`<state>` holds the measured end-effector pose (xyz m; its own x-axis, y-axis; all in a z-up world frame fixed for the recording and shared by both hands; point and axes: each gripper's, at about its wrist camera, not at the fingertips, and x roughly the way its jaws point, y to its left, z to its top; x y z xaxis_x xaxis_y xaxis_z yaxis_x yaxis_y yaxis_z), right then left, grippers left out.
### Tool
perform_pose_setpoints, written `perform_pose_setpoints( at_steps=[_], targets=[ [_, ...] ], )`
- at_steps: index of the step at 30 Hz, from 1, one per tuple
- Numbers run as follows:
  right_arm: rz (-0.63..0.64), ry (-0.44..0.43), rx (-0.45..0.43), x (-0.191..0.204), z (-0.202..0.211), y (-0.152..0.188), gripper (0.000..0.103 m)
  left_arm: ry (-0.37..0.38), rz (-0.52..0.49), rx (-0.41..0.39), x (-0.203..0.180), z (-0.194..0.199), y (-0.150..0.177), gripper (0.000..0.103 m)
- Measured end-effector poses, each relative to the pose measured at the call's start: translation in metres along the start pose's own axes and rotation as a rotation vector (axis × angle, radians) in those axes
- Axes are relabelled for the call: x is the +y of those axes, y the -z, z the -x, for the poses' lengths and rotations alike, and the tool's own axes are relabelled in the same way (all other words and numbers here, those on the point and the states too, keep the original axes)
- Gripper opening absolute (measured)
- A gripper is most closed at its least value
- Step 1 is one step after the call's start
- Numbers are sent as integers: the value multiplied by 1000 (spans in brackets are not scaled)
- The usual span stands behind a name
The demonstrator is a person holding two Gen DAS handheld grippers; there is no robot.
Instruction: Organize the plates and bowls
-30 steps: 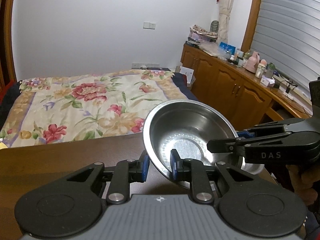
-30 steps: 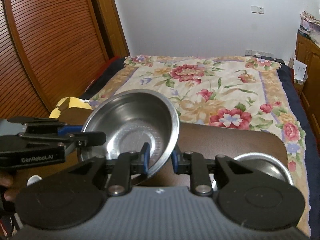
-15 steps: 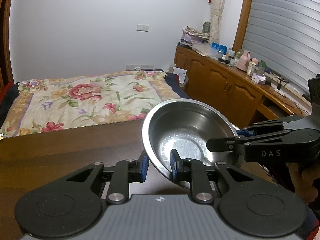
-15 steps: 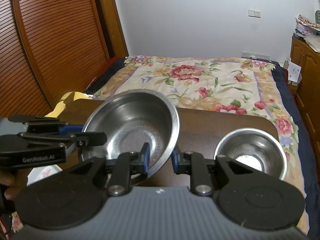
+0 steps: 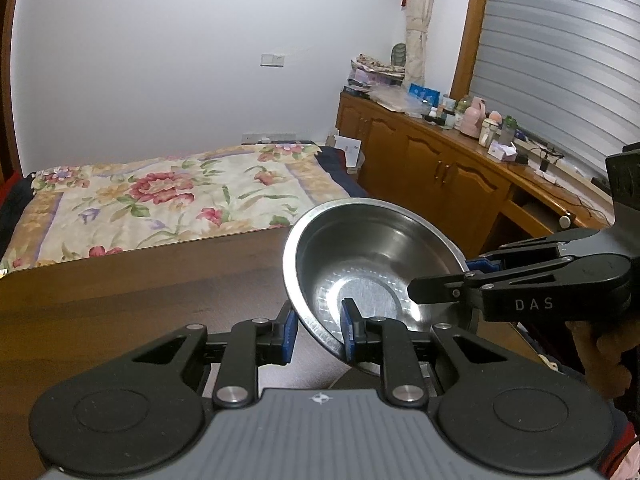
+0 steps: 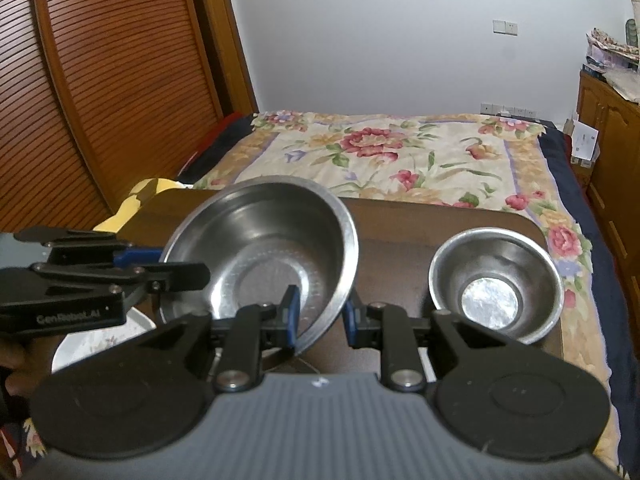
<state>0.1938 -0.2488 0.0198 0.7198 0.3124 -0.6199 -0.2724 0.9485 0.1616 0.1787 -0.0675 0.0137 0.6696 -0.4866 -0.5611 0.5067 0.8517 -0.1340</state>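
Your right tool point(image 5: 466, 276) reads "DAS" along its side; your left tool point(image 6: 160, 270) reads "GenRobot.AI". Both are clenched on the rim of the large steel bowl point(image 6: 264, 248), one at each side, and you hold it tilted above the desk point(image 6: 400, 224). In the right wrist view a smaller steel bowl point(image 6: 496, 280) sits on the desk to the right of the held one, apart from it, and a white plate point(image 6: 100, 340) lies below your left tool.

I read "DAS" on the right gripper point(image 5: 472, 280) at three o'clock, and a blurry "GenRobot.AI" on the left gripper point(image 6: 176, 266) at nine.
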Motion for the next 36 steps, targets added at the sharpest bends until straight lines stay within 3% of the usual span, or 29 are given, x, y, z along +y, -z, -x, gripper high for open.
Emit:
perform_pose_setpoints(
  at_steps=[8,21,28,36],
  targets=[
    [14,-1,-3,7,12,9,24,21,-11,-1,-4,11,12,24],
    [70,-13,47,18,22,41,25,56,-34,66,-11,13,50,26],
    [-11,-82,38,18,30,65,25,60,-69,64,-18,25,70,26],
    [7,-51,28,24,30,82,24,34,-116,68,-21,26,81,26]
  ],
)
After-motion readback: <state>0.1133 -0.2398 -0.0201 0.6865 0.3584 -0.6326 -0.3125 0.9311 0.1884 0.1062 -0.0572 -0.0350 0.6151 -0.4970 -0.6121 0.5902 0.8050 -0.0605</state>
